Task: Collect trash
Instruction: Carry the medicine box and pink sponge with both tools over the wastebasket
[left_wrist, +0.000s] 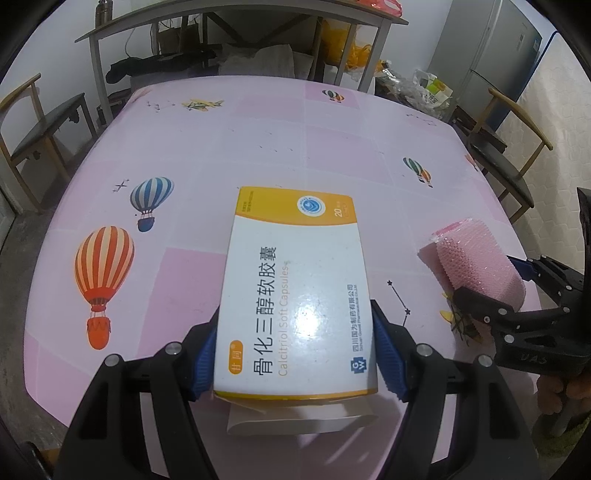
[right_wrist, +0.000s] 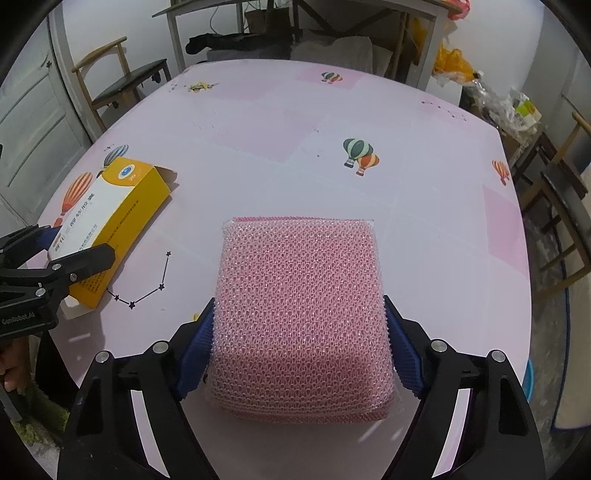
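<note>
A white and yellow medicine box (left_wrist: 295, 266) with an open end flap lies on the pink balloon-print table (left_wrist: 258, 140). My left gripper (left_wrist: 295, 332) is shut on it, blue pads pressing its two long sides. To its right a pink mesh scouring sponge (right_wrist: 299, 288) rests on the table, and my right gripper (right_wrist: 299, 325) is shut on it, a pad against each side. In the right wrist view the box (right_wrist: 129, 206) and left gripper (right_wrist: 77, 243) are at the left edge. The left wrist view has the sponge (left_wrist: 476, 258) and right gripper (left_wrist: 487, 280) at the right edge.
Wooden chairs stand at the table's left (left_wrist: 40, 133) and right (left_wrist: 517, 158). Behind it is a grey metal table (left_wrist: 236, 22) with bags and dark cloth under it. A fridge (left_wrist: 491, 59) and plastic bags (left_wrist: 428, 88) fill the far right corner.
</note>
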